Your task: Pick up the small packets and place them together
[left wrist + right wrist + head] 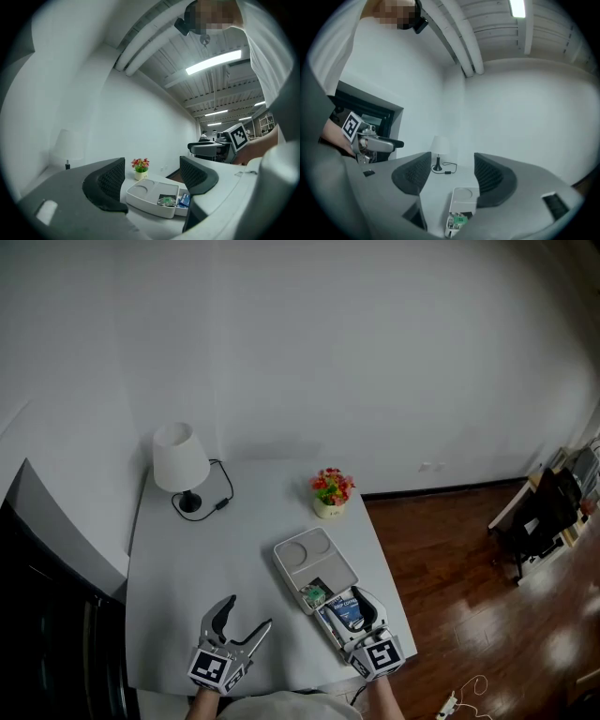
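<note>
Hovering at frame bottom, left gripper [249,612] and right gripper [354,610] are gaping empty while small packets [316,596] are sitting together in the tray [302,551], lower centre; gathering looks done, next just backing clear.

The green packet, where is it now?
In the head view the green packet lies at the near end of the white tray, on the right of the table, beside the blue packet.

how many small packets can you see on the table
2. A green packet lies in the near end of the tray. A blue packet lies right beside it, partly under the right gripper, which may hide more.
</note>
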{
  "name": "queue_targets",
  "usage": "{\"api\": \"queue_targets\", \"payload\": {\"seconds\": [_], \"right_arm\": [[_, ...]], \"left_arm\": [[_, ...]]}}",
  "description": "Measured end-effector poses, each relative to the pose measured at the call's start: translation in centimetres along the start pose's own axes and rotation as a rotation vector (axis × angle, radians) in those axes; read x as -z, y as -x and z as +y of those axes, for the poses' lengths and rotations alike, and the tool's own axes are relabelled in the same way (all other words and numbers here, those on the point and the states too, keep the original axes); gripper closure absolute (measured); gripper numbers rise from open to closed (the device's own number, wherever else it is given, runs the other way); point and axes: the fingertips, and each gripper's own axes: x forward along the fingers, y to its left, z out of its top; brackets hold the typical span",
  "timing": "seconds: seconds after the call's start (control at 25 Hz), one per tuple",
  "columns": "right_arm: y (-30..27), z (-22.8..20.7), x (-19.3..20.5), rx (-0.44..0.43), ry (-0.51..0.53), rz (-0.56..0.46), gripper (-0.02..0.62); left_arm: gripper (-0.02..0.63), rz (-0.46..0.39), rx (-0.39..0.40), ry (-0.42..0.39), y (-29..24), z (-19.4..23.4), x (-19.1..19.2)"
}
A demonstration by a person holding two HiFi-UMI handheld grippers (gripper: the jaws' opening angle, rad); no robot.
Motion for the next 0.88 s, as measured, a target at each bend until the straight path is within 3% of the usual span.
{"api": "queue_targets", "payload": {"seconds": [0.36,0.6,0.76,0.88], "right_arm": [[2.7,0.8,2.8,0.004,-0.023,0.054,0.318],[4.2,-0.7,4.1,-0.035,0.033,0.120,0.318],[6.1,-3.3,8.0,-0.083,0.142,0.311,0.318],[7.9,-3.8,12.1,-0.232,0.256,0.503,0.318]], "left_arm": [[0.272,0.036,0.068,-0.040,-1.5,-2.1,0.9],[0.273,0.026,0.088,0.011,-2.3,-2.7,0.9],[0.273,0.048,0.120,0.021,-2.7,-3.7,1.7],[0.273,0.071,0.133,0.038,-2.7,-4.5,2.4]]}}
